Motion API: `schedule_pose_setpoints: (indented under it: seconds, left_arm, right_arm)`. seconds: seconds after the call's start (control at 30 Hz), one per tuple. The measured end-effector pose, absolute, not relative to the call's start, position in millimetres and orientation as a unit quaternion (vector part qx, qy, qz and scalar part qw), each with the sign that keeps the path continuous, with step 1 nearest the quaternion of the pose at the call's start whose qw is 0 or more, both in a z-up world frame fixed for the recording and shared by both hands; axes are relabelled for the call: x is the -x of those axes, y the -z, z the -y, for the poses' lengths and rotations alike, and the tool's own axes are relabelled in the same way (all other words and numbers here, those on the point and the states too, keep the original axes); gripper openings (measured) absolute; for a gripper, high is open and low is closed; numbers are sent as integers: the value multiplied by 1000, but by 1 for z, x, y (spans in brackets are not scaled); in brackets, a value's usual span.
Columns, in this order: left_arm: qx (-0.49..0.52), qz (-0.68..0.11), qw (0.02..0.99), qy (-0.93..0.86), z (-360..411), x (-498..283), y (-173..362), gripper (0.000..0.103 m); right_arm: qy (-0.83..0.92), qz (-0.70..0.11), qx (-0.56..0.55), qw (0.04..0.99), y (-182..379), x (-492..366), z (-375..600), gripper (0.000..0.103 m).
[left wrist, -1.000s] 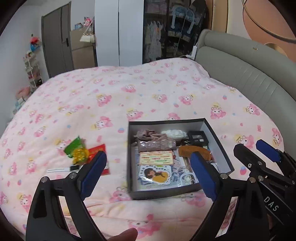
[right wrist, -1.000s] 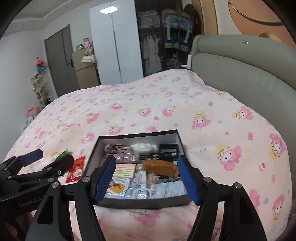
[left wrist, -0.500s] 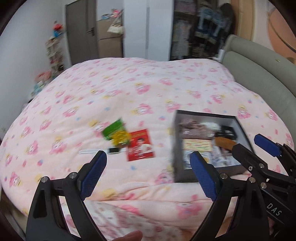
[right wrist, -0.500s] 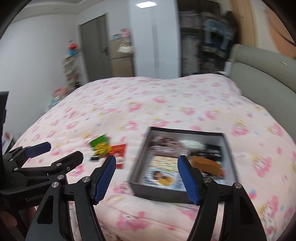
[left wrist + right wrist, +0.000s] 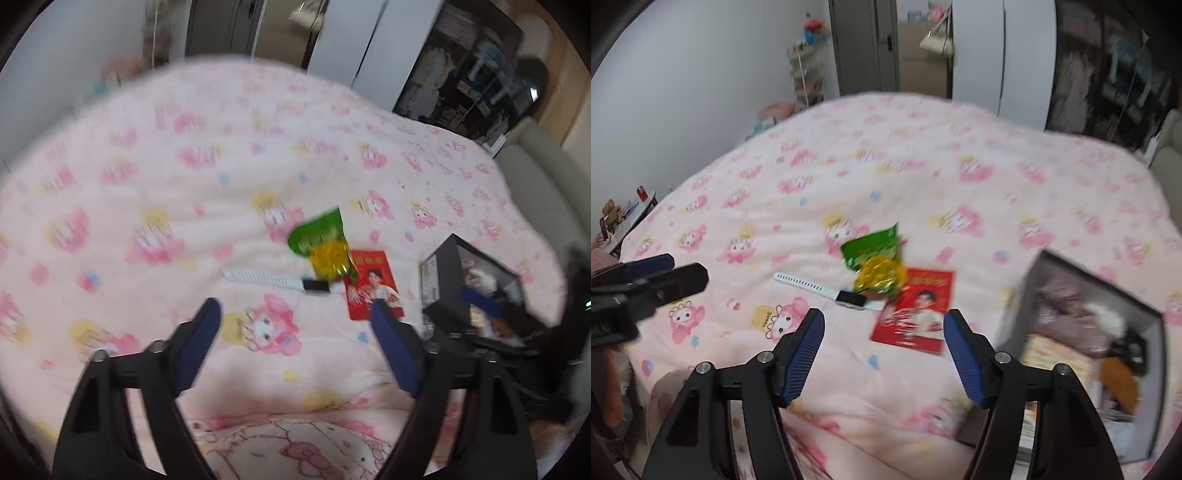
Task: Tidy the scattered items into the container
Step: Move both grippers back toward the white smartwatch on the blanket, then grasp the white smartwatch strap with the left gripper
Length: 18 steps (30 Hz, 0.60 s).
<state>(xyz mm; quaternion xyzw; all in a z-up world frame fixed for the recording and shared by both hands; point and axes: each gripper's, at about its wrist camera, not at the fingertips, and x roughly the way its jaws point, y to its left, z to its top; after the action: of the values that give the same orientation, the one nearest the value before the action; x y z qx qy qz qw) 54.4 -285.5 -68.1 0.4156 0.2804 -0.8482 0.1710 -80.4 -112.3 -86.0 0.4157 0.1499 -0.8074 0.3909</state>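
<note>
Left wrist view: blurred throughout, far wall and cupboards hard to make out. Box [image 5: 439, 273] at the right, partly hidden behind the right gripper [image 5: 480, 302], contents smeared beyond telling. Left gripper [image 5: 295, 328] held low over the bedspread [image 5: 147, 166], fingers spread wide, nothing between them. Just beyond the fingertips, a white watch [image 5: 280, 281] lying flat; touching its right end, a green and yellow snack bag [image 5: 325, 247]; partly under that bag, a red card [image 5: 371, 282] with a portrait, near the right finger. All three left of the box, apart from it.

Right wrist view: also blurred, sharper on the left. Box [image 5: 1160, 354] cut off by the right edge; inside, a brown comb [image 5: 1119, 384], a yellow packet [image 5: 1056, 354] and pinkish cloth [image 5: 1067, 302], the rest unclear. Right gripper [image 5: 884, 350] low over the bedspread [image 5: 923, 166], fingers wide apart, holding nothing. Red card [image 5: 916, 310] just beyond the gap, snack bag [image 5: 877, 258] overlapping its far left corner, watch [image 5: 827, 291] stretching left from there. Left gripper [image 5: 661, 273] entering from the left edge, well left of the watch; spread of its fingers not clear here. Shelf [image 5: 807, 74] and door [image 5: 864, 44] against the far wall.
</note>
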Motion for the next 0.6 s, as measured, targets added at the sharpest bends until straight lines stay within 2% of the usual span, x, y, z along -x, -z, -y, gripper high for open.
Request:
schedule_pose_setpoints:
  seconds: [0.03,0.1,0.2,0.33,0.47,0.6]
  left_arm:
    - [-420,-308,160,838,297,-54,76,68]
    - [-429,-347,150,821,320,-50,99,61]
    - [-459,-377,137,793,346,-37,132,60]
    - [-510,-431,58,742,362,-13,178,60]
    - [-519,-465,38,716,373,12,208,60]
    - [-495,-535,42,683,392,27,233,60]
  right_arm:
    - [799,-147,-434,390,101,87,122,45]
    - [785,-129,-461,394,118,98,133,38]
    - [762,-88,-496,407,143,118,144,37]
    - [761,-66,-523,379,161,147,146,37]
    - [737,-47,-572,358,186,160,141,37]
    - [719,-20,-596,357,209,168,144,37]
